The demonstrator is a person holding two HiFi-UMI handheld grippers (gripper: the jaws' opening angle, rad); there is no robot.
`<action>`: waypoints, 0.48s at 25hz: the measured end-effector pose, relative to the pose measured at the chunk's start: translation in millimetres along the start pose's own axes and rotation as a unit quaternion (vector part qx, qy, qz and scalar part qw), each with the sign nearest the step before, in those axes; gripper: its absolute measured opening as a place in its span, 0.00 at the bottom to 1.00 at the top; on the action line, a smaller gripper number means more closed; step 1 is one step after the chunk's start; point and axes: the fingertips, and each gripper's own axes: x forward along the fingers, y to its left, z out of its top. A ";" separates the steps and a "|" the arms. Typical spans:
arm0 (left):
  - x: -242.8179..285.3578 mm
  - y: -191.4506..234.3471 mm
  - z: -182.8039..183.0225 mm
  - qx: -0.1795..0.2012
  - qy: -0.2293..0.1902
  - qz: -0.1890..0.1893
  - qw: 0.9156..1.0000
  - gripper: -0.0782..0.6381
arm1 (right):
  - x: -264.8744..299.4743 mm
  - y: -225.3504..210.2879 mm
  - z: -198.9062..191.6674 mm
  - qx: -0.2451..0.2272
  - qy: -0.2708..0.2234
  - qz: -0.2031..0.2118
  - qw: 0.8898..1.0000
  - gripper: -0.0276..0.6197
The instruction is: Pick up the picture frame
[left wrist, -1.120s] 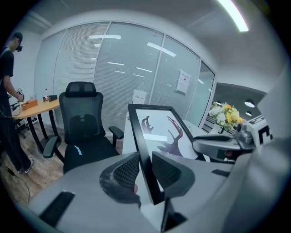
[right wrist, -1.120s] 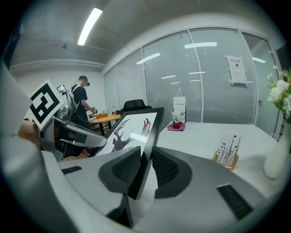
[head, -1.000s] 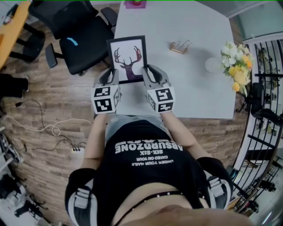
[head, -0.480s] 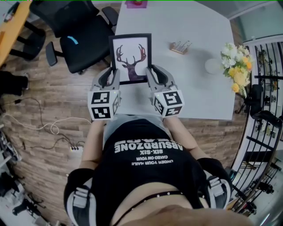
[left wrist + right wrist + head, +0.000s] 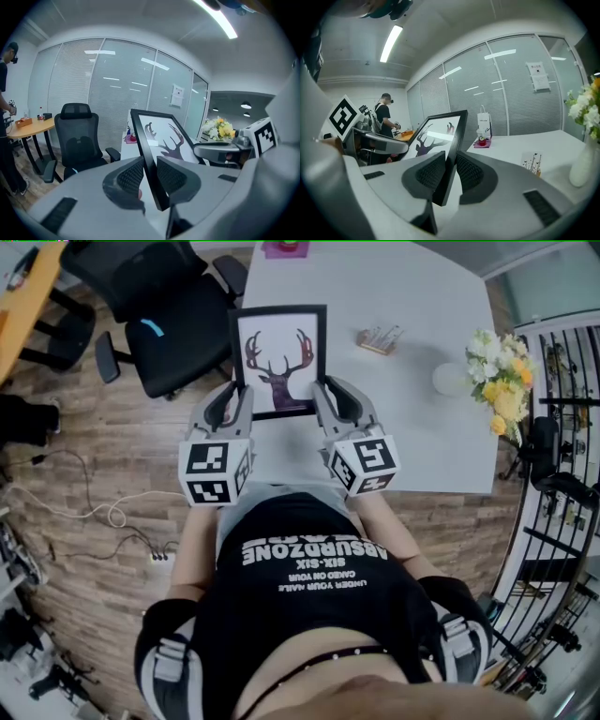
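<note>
A black picture frame point(image 5: 279, 360) with a deer-antler print hangs in the air above the near left part of the white table point(image 5: 422, 437). My left gripper point(image 5: 236, 401) is shut on its lower left edge and my right gripper point(image 5: 328, 396) is shut on its lower right edge. In the left gripper view the frame point(image 5: 161, 140) stands on edge, and the left gripper point(image 5: 150, 176) presses it from both sides with its ribbed pads. In the right gripper view the frame's point(image 5: 440, 131) right rim sits between the pads of the right gripper point(image 5: 449, 173), whose jaws are closing slightly on it.
A black office chair point(image 5: 173, 324) stands left of the table. On the table are a small card holder point(image 5: 380, 338), a white vase point(image 5: 450, 379) of flowers point(image 5: 502, 381) and a pink item point(image 5: 286, 247) at the far edge. Cables lie on the wooden floor.
Both grippers have risen together with the picture frame between them; the frame now looks larger and higher off the table. The grips on both edges are unchanged.
</note>
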 end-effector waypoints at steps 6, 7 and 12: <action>-1.8 -1.1 4.9 0.000 -0.006 0.001 1.000 0.25 | -3.2 1.3 3.1 0.001 -0.003 -0.001 1.000 0.18; -1.9 -0.8 5.4 0.001 -0.006 0.001 1.000 0.25 | -3.2 1.6 3.3 0.002 -0.003 -0.002 1.000 0.18; -2.1 -0.5 6.4 0.001 -0.006 0.002 1.000 0.25 | -3.0 1.2 3.3 0.008 0.000 -0.001 1.000 0.18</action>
